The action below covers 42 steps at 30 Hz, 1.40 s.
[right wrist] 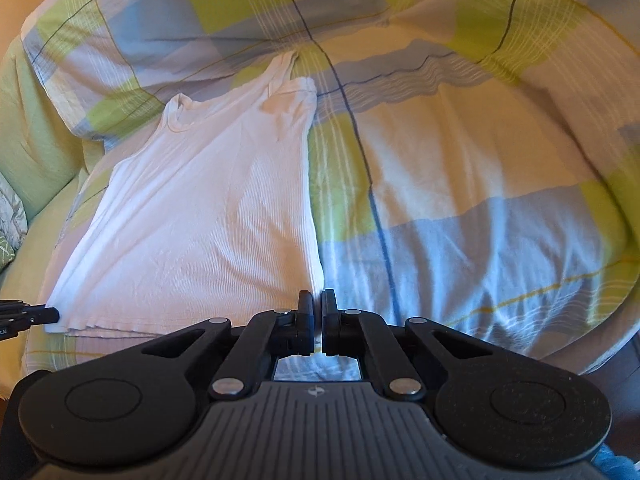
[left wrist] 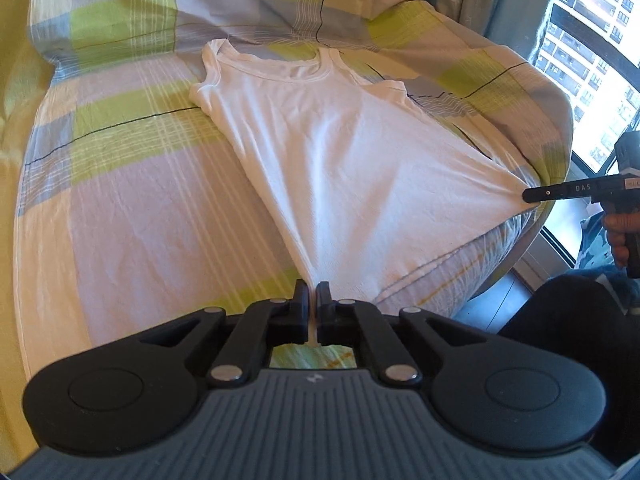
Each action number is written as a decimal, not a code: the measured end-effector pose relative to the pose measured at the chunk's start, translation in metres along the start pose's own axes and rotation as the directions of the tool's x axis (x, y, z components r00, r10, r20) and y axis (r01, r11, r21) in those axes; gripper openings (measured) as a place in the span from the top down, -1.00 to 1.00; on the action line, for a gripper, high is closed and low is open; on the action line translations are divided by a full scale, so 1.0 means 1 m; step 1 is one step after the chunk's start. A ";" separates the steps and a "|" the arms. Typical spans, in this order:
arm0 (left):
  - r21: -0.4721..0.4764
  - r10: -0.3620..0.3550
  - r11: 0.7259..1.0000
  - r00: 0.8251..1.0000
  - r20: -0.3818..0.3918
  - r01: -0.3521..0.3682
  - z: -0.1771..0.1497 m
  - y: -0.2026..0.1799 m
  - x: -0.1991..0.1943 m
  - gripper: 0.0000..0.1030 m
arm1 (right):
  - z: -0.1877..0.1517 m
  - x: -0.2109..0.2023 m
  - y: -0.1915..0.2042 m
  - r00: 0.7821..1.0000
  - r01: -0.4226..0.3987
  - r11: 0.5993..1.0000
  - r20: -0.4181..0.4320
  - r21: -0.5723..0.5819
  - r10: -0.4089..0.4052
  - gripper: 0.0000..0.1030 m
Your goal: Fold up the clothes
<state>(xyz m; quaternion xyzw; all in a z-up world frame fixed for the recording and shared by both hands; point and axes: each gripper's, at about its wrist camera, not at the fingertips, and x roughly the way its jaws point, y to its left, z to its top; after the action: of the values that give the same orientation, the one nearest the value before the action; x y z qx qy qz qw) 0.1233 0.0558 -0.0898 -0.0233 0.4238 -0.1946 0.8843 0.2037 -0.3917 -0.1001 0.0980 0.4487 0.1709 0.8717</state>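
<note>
A white ribbed tank top [left wrist: 340,152] lies flat on the checked bed cover, neck toward the pillows and hem toward me. My left gripper [left wrist: 313,292] is shut on one bottom hem corner, and the cloth fans out from its jaws. At the right of the left wrist view, my right gripper [left wrist: 527,195] pinches the other hem corner, pulling the hem taut. In the right wrist view the tank top [right wrist: 208,208] spreads to the left. There the right gripper [right wrist: 317,300] is shut on its near corner. The left gripper [right wrist: 56,315] grips the far corner.
The bed cover [left wrist: 120,208] is checked green, blue and white, with pillows [left wrist: 120,8] at the head. A window [left wrist: 592,40] and a grey curtain stand past the bed's right edge. A hand [left wrist: 616,232] holds the right gripper's handle, above a dark trouser leg [left wrist: 560,312].
</note>
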 end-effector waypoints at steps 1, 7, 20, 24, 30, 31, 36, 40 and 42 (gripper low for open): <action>0.001 0.000 1.000 1.000 -0.005 0.000 -0.001 -0.001 -0.001 0.99 | 0.000 -0.005 -0.001 1.000 0.021 1.000 0.005 -0.012 -0.021 0.95; 0.007 0.039 0.999 0.998 -0.041 -0.039 -0.010 0.004 0.011 0.97 | -0.008 0.015 0.002 0.997 0.056 0.995 -0.049 -0.076 -0.060 0.95; 0.185 0.277 0.940 0.957 0.082 -0.288 0.009 -0.044 -0.029 0.20 | -0.018 -0.023 0.090 0.958 0.287 0.895 0.085 -0.342 -0.274 -0.31; 0.076 0.279 0.954 0.951 0.134 -0.291 0.008 -0.070 -0.041 -0.31 | -0.029 -0.039 0.128 0.947 0.316 0.913 0.140 -0.257 -0.289 -0.75; 0.014 0.283 0.957 0.943 0.177 -0.290 -0.002 -0.106 -0.054 -0.98 | -0.048 -0.056 0.172 0.949 0.303 0.926 0.157 -0.224 -0.273 -0.96; 0.008 0.284 0.957 0.943 0.172 -0.289 -0.002 -0.108 -0.055 -0.98 | -0.051 -0.059 0.178 0.949 0.302 0.926 0.158 -0.226 -0.271 -0.96; -0.025 0.292 0.956 0.940 0.179 -0.292 -0.010 -0.118 -0.067 -0.98 | -0.063 -0.079 0.193 0.953 0.284 0.931 0.175 -0.229 -0.248 -0.96; -0.034 0.304 0.952 0.933 0.194 -0.303 -0.018 -0.124 -0.078 -0.98 | -0.072 -0.094 0.200 0.955 0.267 0.936 0.189 -0.228 -0.226 -0.96; -0.035 0.304 0.952 0.932 0.198 -0.303 -0.022 -0.128 -0.082 -0.98 | -0.077 -0.101 0.204 0.956 0.262 0.937 0.194 -0.231 -0.220 -0.96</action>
<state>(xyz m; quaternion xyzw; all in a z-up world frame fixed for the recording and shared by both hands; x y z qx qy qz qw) 0.0188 -0.0303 -0.0167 0.0210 0.3311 -0.0515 0.9419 0.0436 -0.2414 -0.0035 -0.0566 0.3578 0.1098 0.9256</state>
